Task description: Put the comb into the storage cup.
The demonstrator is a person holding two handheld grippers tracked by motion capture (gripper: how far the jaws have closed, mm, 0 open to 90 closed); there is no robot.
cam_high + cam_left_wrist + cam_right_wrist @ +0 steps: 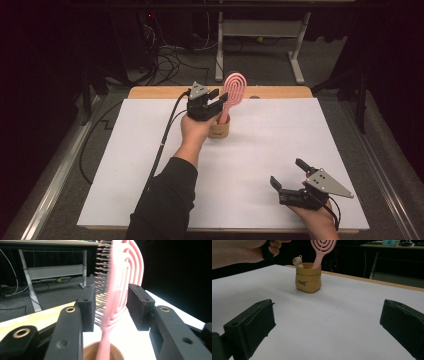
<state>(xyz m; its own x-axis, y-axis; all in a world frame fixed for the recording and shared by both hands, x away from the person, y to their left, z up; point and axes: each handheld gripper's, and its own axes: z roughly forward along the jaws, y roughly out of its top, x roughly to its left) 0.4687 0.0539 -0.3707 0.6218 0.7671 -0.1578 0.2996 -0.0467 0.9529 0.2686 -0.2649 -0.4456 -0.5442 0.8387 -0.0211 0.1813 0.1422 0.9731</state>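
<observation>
A pink hairbrush (234,90) stands handle-down in a small tan paper-bag-style cup (219,129) near the far middle of the white table top. My left gripper (216,100) is raised beside the cup, open, with its jaws on either side of the brush head. In the left gripper view the brush (122,277) rises between the two pads, its bristles near the left pad, a gap at the right one, above the cup's rim (90,352). My right gripper (286,171) rests open and empty at the front right, facing the cup (308,277) and brush (322,247).
A small bear figure (298,261) sits on the cup's rim. A white sheet (260,145) covers the table, with a wooden strip (280,92) along its far edge. Beyond it are desk legs (297,55) and cables on the floor.
</observation>
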